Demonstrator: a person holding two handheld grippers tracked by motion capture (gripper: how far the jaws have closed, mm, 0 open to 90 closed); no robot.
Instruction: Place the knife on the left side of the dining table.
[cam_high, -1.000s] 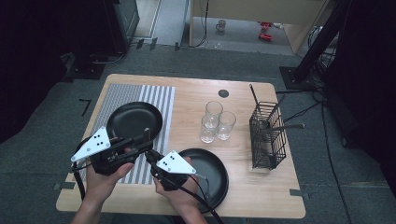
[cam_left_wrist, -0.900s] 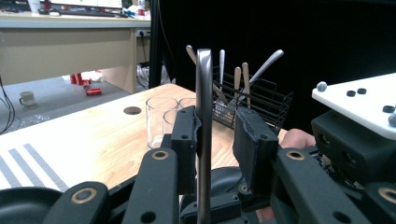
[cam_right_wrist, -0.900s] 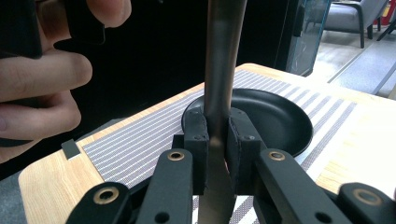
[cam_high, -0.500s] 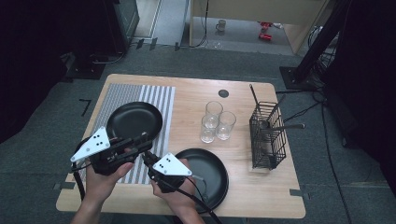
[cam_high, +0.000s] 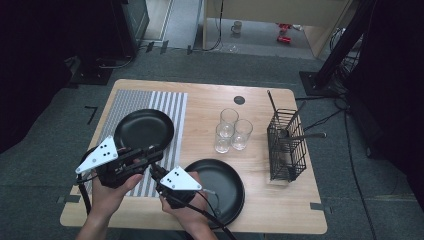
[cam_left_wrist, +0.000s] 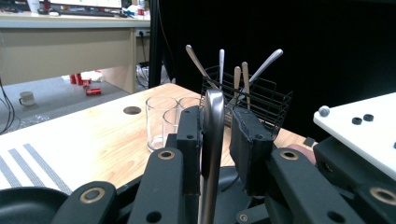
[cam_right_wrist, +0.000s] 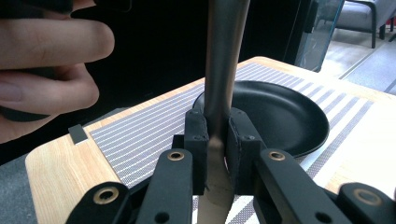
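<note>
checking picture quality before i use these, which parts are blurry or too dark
Right gripper view: the metal utensil in the tongs and the person's fingers are soft, while the black plate is sharper. Left gripper view: the cutlery basket stands before a black backdrop. High view: evenly lit table, dark surroundings.

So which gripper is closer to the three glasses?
Right. The right gripper sits by the near black plate, just in front of the glasses. The left gripper is farther left, over the striped mat.
</note>
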